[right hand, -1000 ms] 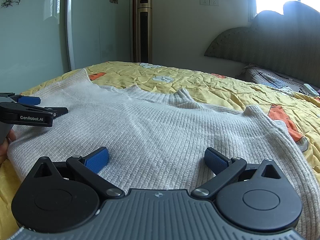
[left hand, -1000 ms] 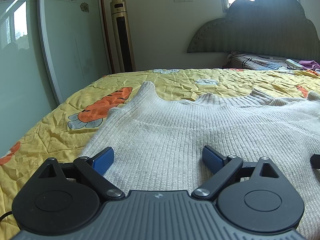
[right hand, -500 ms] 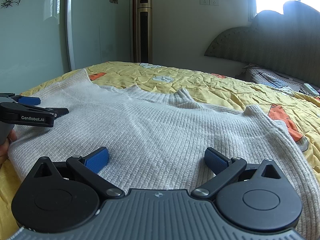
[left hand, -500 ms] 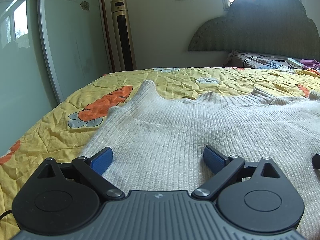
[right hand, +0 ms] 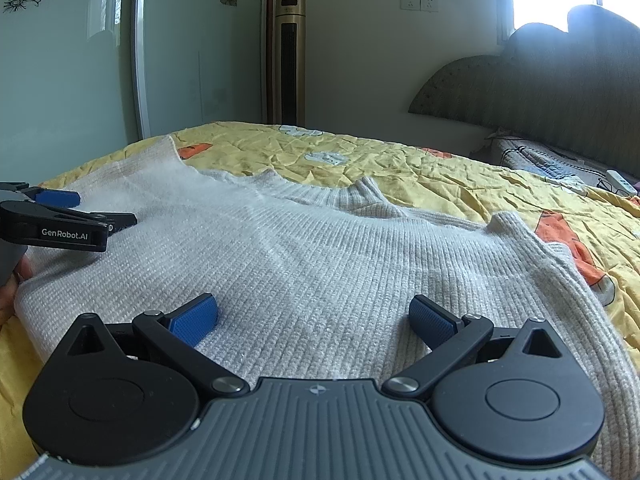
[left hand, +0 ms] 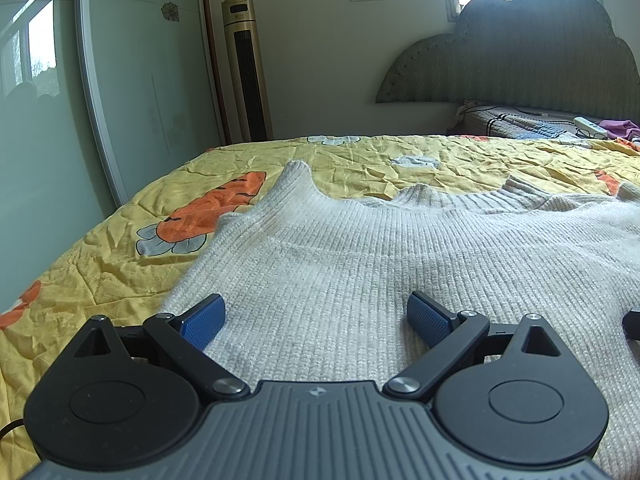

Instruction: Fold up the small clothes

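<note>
A pale grey ribbed knit sweater (left hand: 400, 256) lies spread flat on the bed, neckline away from me; it also shows in the right wrist view (right hand: 320, 256). My left gripper (left hand: 316, 316) is open and empty, low over the sweater's near left part. My right gripper (right hand: 314, 318) is open and empty, low over the sweater's near right part. The left gripper also shows from the side at the left edge of the right wrist view (right hand: 60, 216), above the sweater's left edge.
The bed has a yellow quilt with orange carrot prints (left hand: 216, 204). A glass wardrobe door (left hand: 140, 80) and a gold tower fan (left hand: 246, 68) stand at the far left. A grey headboard (left hand: 520, 60) and a pillow with small items (left hand: 560, 126) are far right.
The left gripper has risen very slightly; the view in it sits a bit lower. The right gripper and the sweater have not moved.
</note>
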